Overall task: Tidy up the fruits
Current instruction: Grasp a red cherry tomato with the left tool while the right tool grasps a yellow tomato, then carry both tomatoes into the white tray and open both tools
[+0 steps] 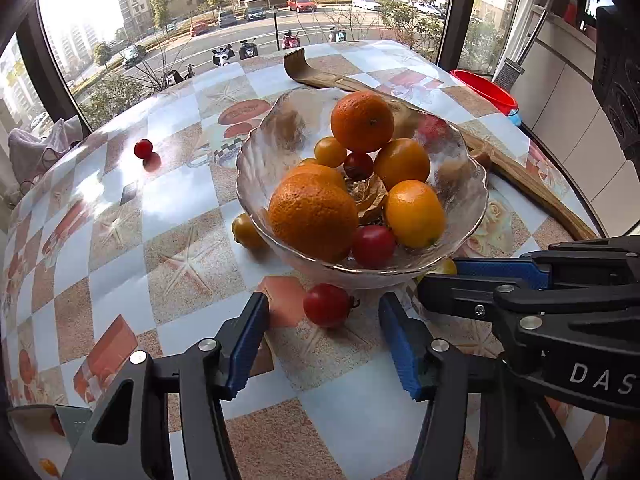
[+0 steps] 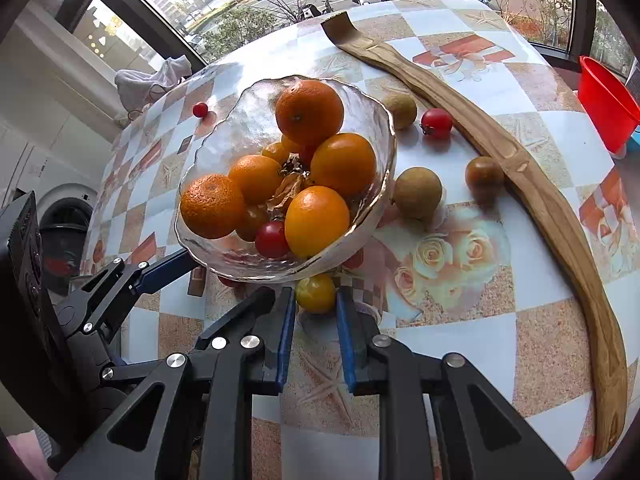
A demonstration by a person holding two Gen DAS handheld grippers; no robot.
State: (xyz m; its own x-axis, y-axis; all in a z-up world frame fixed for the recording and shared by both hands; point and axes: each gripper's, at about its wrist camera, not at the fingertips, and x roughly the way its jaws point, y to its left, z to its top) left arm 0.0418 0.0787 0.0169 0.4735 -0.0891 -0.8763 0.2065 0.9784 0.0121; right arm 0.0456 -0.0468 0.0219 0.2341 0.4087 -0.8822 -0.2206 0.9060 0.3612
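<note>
Checkered desk (image 2: 460, 344) by a street-facing window carries a glass bowl (image 2: 372, 136) heaped with oranges and cherry tomatoes, plus a long wooden backscratcher (image 2: 532, 188) running along its far side. Right claw (image 2: 316, 300) is clenched on a yellow cherry tomato (image 2: 315, 293) at the bowl's near rim, blue pads pressing both flanks; this fruit is near round, so no long axis can be read. Left claw (image 1: 324, 312) stands released, its pads either side of a red cherry tomato (image 1: 327, 305) without touching it, stem stub pointing toward the right pad.
</note>
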